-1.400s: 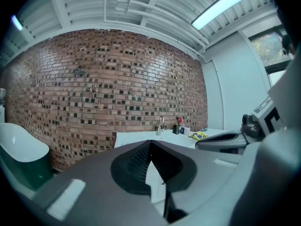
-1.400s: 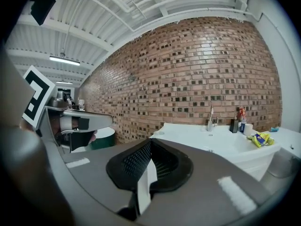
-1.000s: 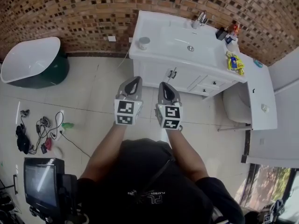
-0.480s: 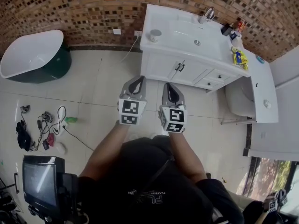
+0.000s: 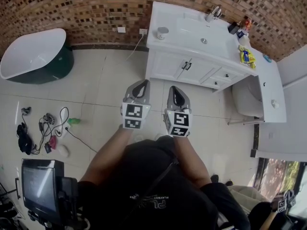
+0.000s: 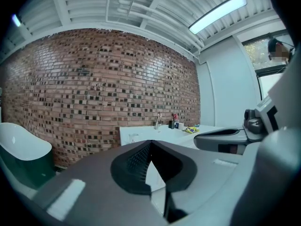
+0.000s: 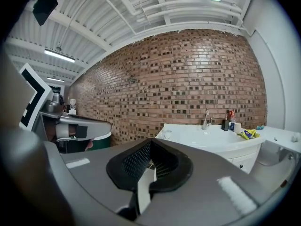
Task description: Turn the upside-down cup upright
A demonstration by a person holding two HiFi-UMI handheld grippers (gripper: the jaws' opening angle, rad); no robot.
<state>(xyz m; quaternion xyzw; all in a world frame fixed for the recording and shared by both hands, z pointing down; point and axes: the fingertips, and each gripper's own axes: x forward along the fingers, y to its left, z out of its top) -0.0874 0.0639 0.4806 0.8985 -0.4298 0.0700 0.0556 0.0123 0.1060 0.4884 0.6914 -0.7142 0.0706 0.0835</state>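
A small pale cup (image 5: pixel 162 32) stands on the left end of the white vanity top (image 5: pixel 225 51), far ahead of both grippers. From here I cannot make out which way up it is. It shows tiny in the left gripper view as the cup (image 6: pixel 133 137) and in the right gripper view as the cup (image 7: pixel 166 133). My left gripper (image 5: pixel 143 84) and right gripper (image 5: pixel 173 89) are held side by side over the tiled floor, pointing toward the vanity. Each is shut, with nothing between the jaws of the left gripper (image 6: pixel 149 143) or the right gripper (image 7: pixel 151 143).
The vanity has a sink with a faucet (image 5: pixel 213 13), bottles (image 5: pixel 237 28) and a yellow packet (image 5: pixel 246 56) on its right end. A white-and-green bathtub (image 5: pixel 33 56) sits far left. Cables (image 5: pixel 43 133) lie on the floor, a monitor (image 5: pixel 41 186) bottom left, a toilet (image 5: pixel 247 99) right.
In the head view the vanity has slid up and to the right, and both grippers sit slightly lower in the picture. They stay side by side and shut.
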